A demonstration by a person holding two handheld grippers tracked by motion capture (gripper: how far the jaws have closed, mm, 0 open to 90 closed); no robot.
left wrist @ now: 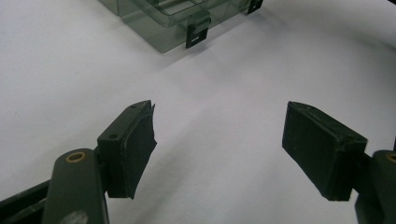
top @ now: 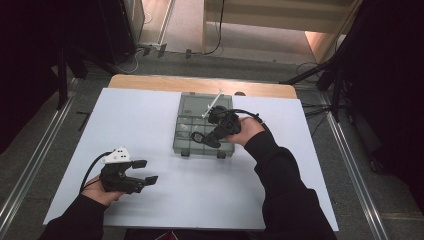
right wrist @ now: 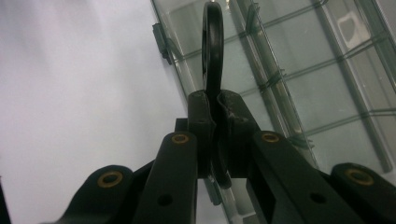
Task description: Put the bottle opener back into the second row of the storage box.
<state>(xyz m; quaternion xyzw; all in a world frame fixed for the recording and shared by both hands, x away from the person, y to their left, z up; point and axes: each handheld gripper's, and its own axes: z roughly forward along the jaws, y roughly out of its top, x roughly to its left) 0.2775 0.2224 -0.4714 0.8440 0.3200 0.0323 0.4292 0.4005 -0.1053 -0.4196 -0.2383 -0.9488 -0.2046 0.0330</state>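
Note:
A clear grey compartment box (top: 186, 107) lies lid-shut on the white table, at its middle back. My right gripper (top: 210, 139) hovers over the box's front half, shut on a thin black ring (top: 198, 137). In the right gripper view the ring (right wrist: 212, 51) stands edge-on between the pressed pads, above the box's dividers (right wrist: 327, 93). My left gripper (top: 146, 171) rests near the front left of the table, open with nothing between its jaws. In the left gripper view its pads (left wrist: 130, 149) stand wide apart over bare table, and the box's latch (left wrist: 196, 32) shows beyond.
A white stick-like piece (top: 212, 104) lies slanted across the box's back right. A small white item (top: 183, 128) shows inside a compartment. The white table sheet (top: 140, 120) has a wooden edge (top: 200, 84) at the back. Dark stands and cables flank the table.

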